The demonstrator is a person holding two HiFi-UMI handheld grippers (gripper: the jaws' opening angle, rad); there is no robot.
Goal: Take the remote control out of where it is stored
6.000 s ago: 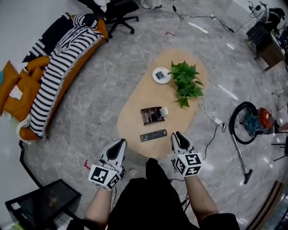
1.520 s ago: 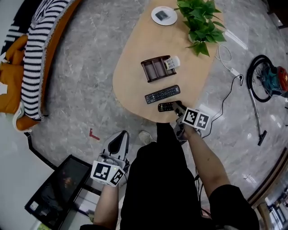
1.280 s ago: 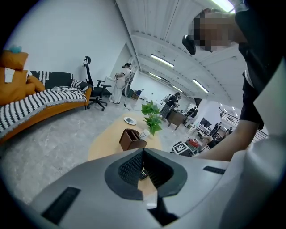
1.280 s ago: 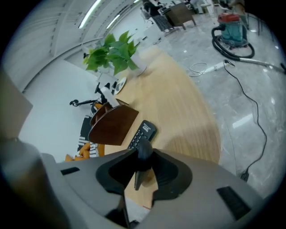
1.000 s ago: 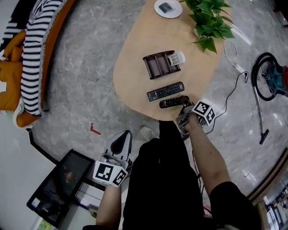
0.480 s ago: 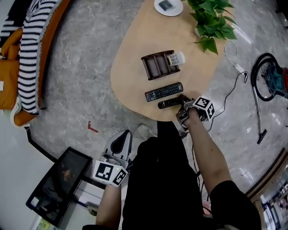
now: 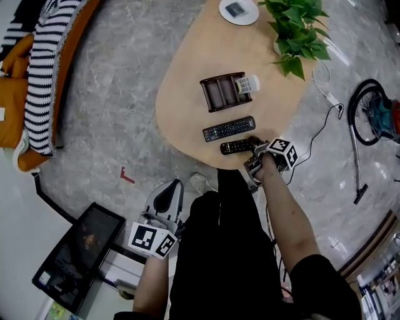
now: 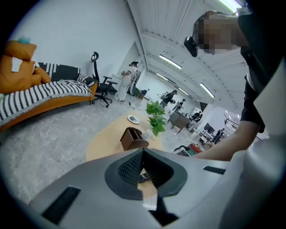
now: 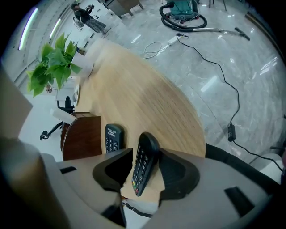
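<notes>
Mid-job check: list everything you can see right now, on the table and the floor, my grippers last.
table: one, light wood, centre
storage box: one, brown, mid-table
white remote: one, at the box's right end
long black remote: one, lying free below the box
short black remote: one, near table edge
plate: one, white, far end
plant: one, green, far right
vacuum cleaner: one, floor right
sofa: one, orange, upper left
screen: one, black, floor lower left
left gripper: shut, empty, off the table
right gripper: jaws opening, short black remote between them

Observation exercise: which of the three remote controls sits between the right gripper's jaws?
The black remote at the wooden table's near edge, between the right gripper's opening jaws. The other black remote lies farther in; the white remote sits in the brown holder.
</notes>
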